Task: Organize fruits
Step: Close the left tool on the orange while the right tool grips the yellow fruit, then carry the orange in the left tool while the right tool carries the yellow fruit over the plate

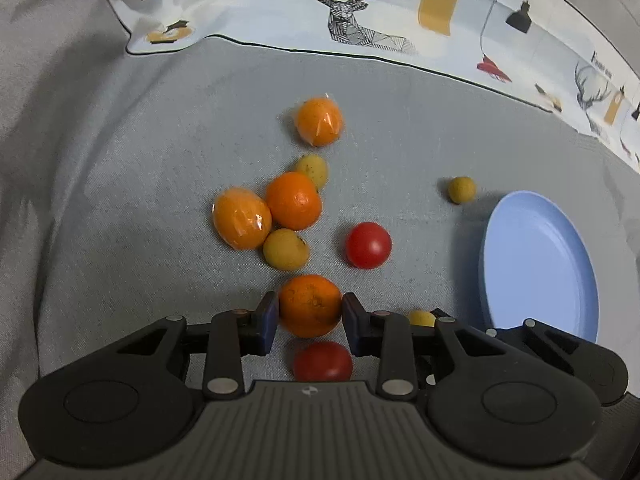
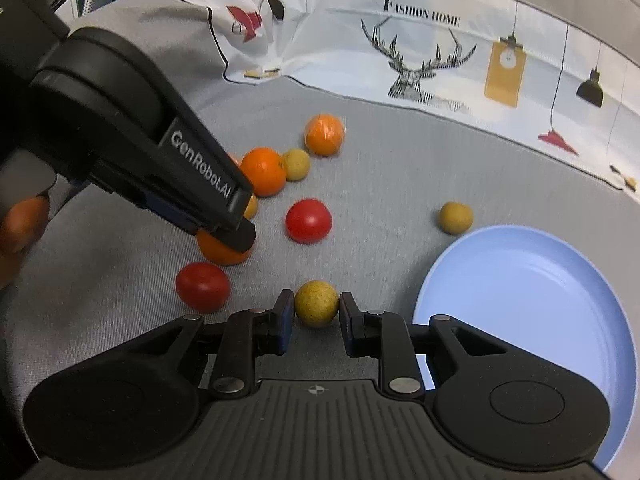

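My left gripper point(image 1: 309, 317) is shut on a bare orange point(image 1: 310, 304), with a blue pad pressed against each side. The same orange point(image 2: 218, 252) shows in the right wrist view, half hidden under the left gripper's black finger. My right gripper point(image 2: 316, 315) is shut on a small yellow-brown fruit point(image 2: 316, 303), just left of the empty light blue plate point(image 2: 532, 320). The plate point(image 1: 540, 264) lies at the right of the left wrist view. Both held fruits are down at the grey cloth.
Loose on the grey cloth point(image 1: 160, 160) lie two film-wrapped oranges point(image 1: 319, 121) point(image 1: 242, 218), a bare orange point(image 1: 293, 200), three small yellow fruits point(image 1: 285, 249) point(image 1: 313, 169) point(image 1: 462, 189) and two red tomatoes point(image 1: 368, 245) point(image 1: 322, 361). A deer-print cloth point(image 2: 420, 60) borders the back. A hand point(image 2: 20, 224) shows at the left.
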